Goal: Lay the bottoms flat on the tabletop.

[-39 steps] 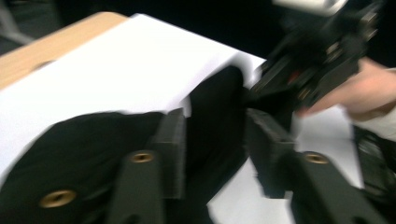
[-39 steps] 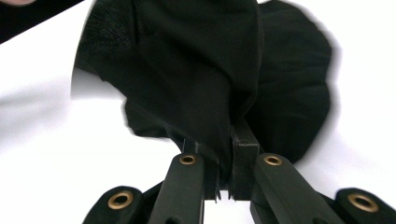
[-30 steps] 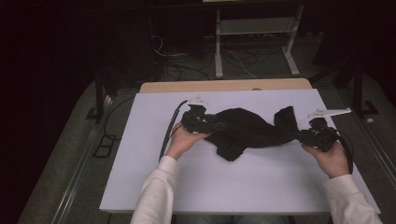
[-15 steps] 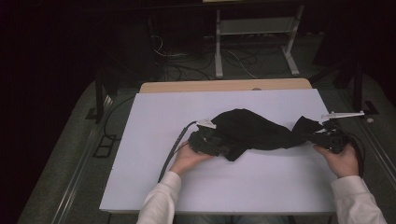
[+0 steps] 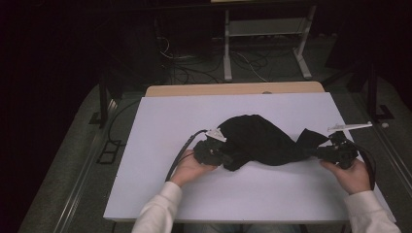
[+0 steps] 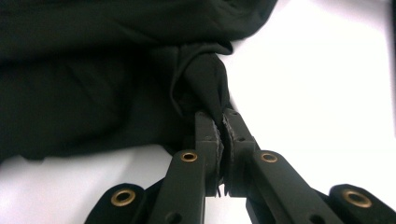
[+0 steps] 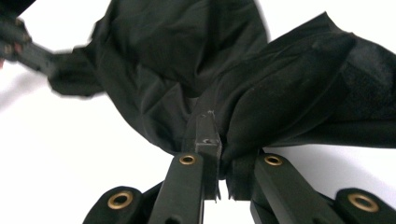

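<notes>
Left gripper [image 5: 224, 156] just closed on black cloth [image 5: 260, 141]

white table [image 5: 160, 126]; metal rack [image 5: 265, 34], cables [image 5: 189, 68] behind.

Black garment [image 5: 265, 141]: folds unreadable in high view, dark on dark; type of clothing cannot tell. Top and left portions cut off by frame edges in left gripper view [image 6: 93, 79]; right portion cut off in right gripper view [image 7: 299, 93].

Left gripper [image 5: 219, 156]: fingertips buried under cloth in high view. Blurred at upper left of right gripper view [image 7: 23, 44].

Right gripper [image 7: 215, 133]: right jaw tip covered by fabric fold.

Sleeves: cut off by bottom edge in high view.

Background beyond table [image 5: 160, 126]: too dark to read.
</notes>
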The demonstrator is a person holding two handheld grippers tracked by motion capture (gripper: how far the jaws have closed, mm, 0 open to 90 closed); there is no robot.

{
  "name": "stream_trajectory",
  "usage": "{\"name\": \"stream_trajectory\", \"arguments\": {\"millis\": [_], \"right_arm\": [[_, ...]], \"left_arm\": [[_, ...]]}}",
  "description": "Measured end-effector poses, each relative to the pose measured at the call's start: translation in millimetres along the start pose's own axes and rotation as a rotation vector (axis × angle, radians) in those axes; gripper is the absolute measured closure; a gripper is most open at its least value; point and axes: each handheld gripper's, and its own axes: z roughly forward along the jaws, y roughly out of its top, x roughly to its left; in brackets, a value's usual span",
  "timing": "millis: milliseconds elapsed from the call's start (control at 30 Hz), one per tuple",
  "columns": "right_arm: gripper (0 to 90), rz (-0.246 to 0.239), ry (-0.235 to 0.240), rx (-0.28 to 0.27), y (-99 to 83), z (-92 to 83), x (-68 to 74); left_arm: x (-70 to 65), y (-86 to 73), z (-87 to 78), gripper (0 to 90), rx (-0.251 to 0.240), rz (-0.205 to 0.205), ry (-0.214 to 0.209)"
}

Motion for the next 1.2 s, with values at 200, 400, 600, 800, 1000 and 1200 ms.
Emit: {"name": "stream_trajectory", "arguments": {"millis": [200,400,600,800,1000,1200], "right_arm": [[83.8,-0.078,0.091,0.097,-16.2,11.2,38.2],[83.8,-0.093,0.185,0.208,-38.1,23.7,57.4],[83.8,-0.099,0.228,0.273,-55.7,26.3,63.9],[83.8,-0.111,0.246,0.297,-66.5,24.2,67.6],[83.8,-0.134,0.263,0.303,-69.8,22.8,72.2],[83.8,-0.186,0.294,0.318,-70.3,26.9,81.6]], "left_arm": [[-22.8,-36.6,-24.7,85.3,0.064,0.024,-0.042],[-43.1,-65.1,-24.7,85.0,0.176,0.053,-0.112],[-49.5,-66.2,-28.7,84.5,0.204,0.067,-0.153],[-47.3,-55.8,-36.3,65.8,0.165,0.065,-0.094],[-26.9,-16.4,-46.2,46.6,0.005,0.033,0.04],[10.0,5.8,-15.0,41.4,-0.038,-0.121,0.102]]}}
